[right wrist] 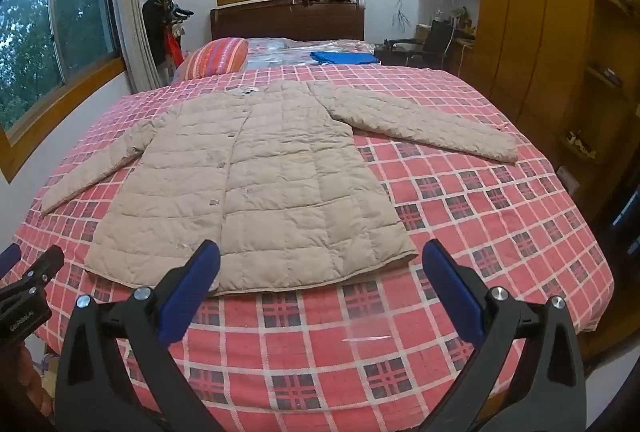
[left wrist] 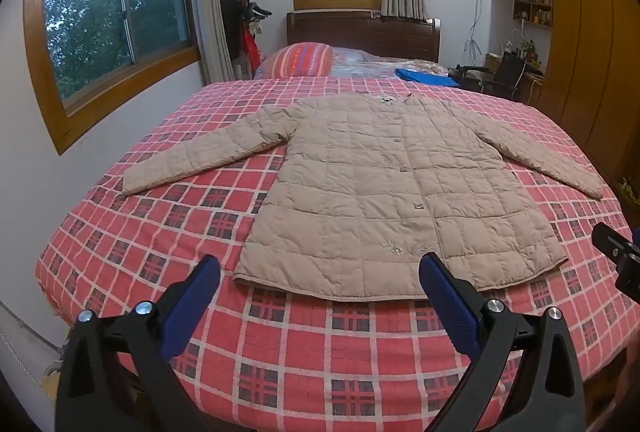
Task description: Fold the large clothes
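A beige quilted jacket [left wrist: 384,188] [right wrist: 256,176] lies flat and face up on the bed, buttoned, collar toward the headboard, both sleeves spread outward. Its hem runs along the near side. My left gripper [left wrist: 320,268] hovers open just short of the hem, with nothing between its blue pads [left wrist: 192,304]. My right gripper [right wrist: 322,256] is also open and empty, above the hem's right corner. Part of the right gripper [left wrist: 618,256] shows at the right edge of the left wrist view, and part of the left gripper [right wrist: 28,288] at the left edge of the right wrist view.
The bed has a red plaid cover [left wrist: 320,360] [right wrist: 480,216]. At its head lie a striped pillow [left wrist: 300,60] and a folded blue cloth [left wrist: 426,77]. A coat rack [left wrist: 240,16] stands by the left wall, wooden wardrobes [right wrist: 536,24] at the right.
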A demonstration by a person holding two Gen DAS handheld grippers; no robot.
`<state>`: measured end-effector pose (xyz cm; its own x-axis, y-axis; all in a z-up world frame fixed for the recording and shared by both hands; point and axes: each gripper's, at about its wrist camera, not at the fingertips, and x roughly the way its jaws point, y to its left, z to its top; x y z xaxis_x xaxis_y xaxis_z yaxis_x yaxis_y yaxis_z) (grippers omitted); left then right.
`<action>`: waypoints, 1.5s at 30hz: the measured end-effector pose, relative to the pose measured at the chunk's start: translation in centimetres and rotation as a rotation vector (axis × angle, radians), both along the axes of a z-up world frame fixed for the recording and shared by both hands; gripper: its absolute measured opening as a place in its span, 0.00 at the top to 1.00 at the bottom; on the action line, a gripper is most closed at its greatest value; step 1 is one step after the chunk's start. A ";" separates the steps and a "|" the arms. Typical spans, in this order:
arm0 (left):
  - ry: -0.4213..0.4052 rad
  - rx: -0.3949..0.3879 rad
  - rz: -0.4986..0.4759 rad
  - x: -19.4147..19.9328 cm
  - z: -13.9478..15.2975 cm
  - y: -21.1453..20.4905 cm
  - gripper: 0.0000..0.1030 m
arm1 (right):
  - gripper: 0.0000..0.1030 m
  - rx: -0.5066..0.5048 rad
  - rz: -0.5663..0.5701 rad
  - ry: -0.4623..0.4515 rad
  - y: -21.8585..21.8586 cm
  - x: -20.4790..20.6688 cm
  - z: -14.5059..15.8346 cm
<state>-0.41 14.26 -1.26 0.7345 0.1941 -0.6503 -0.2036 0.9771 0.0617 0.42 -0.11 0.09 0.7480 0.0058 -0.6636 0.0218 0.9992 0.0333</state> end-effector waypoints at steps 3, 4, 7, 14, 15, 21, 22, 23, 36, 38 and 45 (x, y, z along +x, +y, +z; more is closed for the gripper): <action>0.000 0.002 -0.001 -0.1 -0.1 -0.1 0.04 | 0.02 0.000 0.004 -0.003 0.0 0.0 0.0; -0.001 0.003 -0.003 -0.2 -0.1 -0.1 0.04 | 0.02 -0.001 0.006 -0.003 0.0 -0.1 0.0; -0.002 0.008 -0.004 0.0 -0.1 -0.2 0.04 | 0.02 -0.004 0.015 -0.003 0.4 -0.2 0.0; -0.003 0.009 -0.004 -0.1 0.1 -0.2 0.03 | 0.02 -0.007 0.014 -0.004 0.5 -0.2 0.0; -0.003 0.010 -0.004 -0.1 0.0 -0.1 0.03 | 0.02 -0.005 0.014 -0.004 0.4 -0.2 0.0; -0.003 0.009 -0.003 -0.1 0.0 -0.1 0.04 | 0.02 -0.012 0.015 -0.003 0.4 -0.2 0.0; -0.003 0.008 -0.004 -0.1 0.0 -0.1 0.04 | 0.02 -0.007 0.014 -0.003 0.3 -0.2 0.0; -0.003 0.009 -0.003 -0.1 0.0 -0.1 0.04 | 0.02 -0.007 0.014 -0.003 0.2 -0.2 0.0; -0.002 0.008 -0.004 -0.1 -0.1 0.0 0.04 | 0.02 -0.004 0.019 -0.006 0.1 -0.3 0.0; -0.002 0.009 -0.004 -0.1 -0.1 0.0 0.04 | 0.02 -0.005 0.022 -0.006 0.2 -0.1 -0.1; -0.002 0.008 -0.003 -0.1 -0.2 0.0 0.04 | 0.02 -0.005 0.031 -0.003 0.5 0.0 -0.2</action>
<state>-0.52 14.28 -1.44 0.7362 0.1970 -0.6475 -0.2005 0.9772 0.0694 0.37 0.40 -0.15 0.7496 0.0260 -0.6614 -0.0093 0.9995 0.0288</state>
